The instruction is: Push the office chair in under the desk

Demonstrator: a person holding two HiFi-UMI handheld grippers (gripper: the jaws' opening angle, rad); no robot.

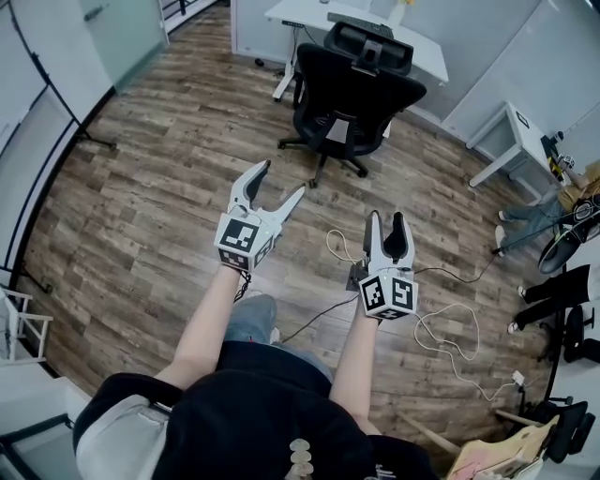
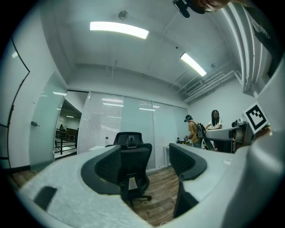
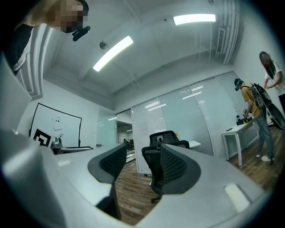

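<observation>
The black office chair (image 1: 354,89) stands on the wood floor with its back toward me, its seat facing the white desk (image 1: 300,14) at the far wall. It is several steps ahead of both grippers. My left gripper (image 1: 283,178) is held out level, jaws spread wide, nothing between them. My right gripper (image 1: 387,217) is beside it, open and empty too. In the left gripper view the chair (image 2: 132,164) shows in the gap of the gripper (image 2: 146,164). In the right gripper view the chair (image 3: 156,171) sits between the jaws of the gripper (image 3: 141,165).
White and black cables (image 1: 450,328) trail over the floor near my right side. A second white desk (image 1: 511,141) stands at the right, with people (image 1: 534,220) and gear by it. A thin black stand (image 1: 84,141) is at the left beside the glass wall.
</observation>
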